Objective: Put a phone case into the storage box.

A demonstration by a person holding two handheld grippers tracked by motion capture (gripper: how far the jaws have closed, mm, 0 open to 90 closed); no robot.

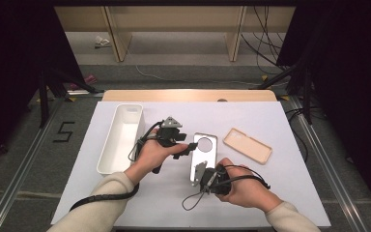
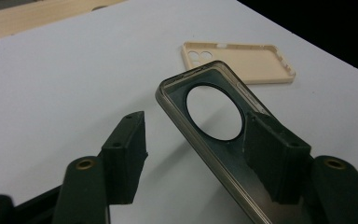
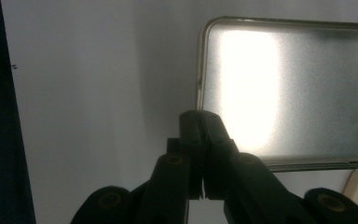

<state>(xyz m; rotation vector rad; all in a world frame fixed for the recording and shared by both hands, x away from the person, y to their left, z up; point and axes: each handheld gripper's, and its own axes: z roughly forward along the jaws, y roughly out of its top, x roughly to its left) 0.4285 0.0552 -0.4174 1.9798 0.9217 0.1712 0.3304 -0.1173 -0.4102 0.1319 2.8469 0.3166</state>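
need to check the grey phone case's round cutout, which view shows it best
The left gripper view: the grey phone case fills it, its round cutout whole. The high view shows the cutout small; the right gripper view catches an arc of it at the frame edge.

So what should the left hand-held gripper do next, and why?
Probably close the left hand-held gripper on the grey phone case: its jaws straddle the case's long edge without yet pinching it, while the right hand-held gripper is shut on the case's other end.
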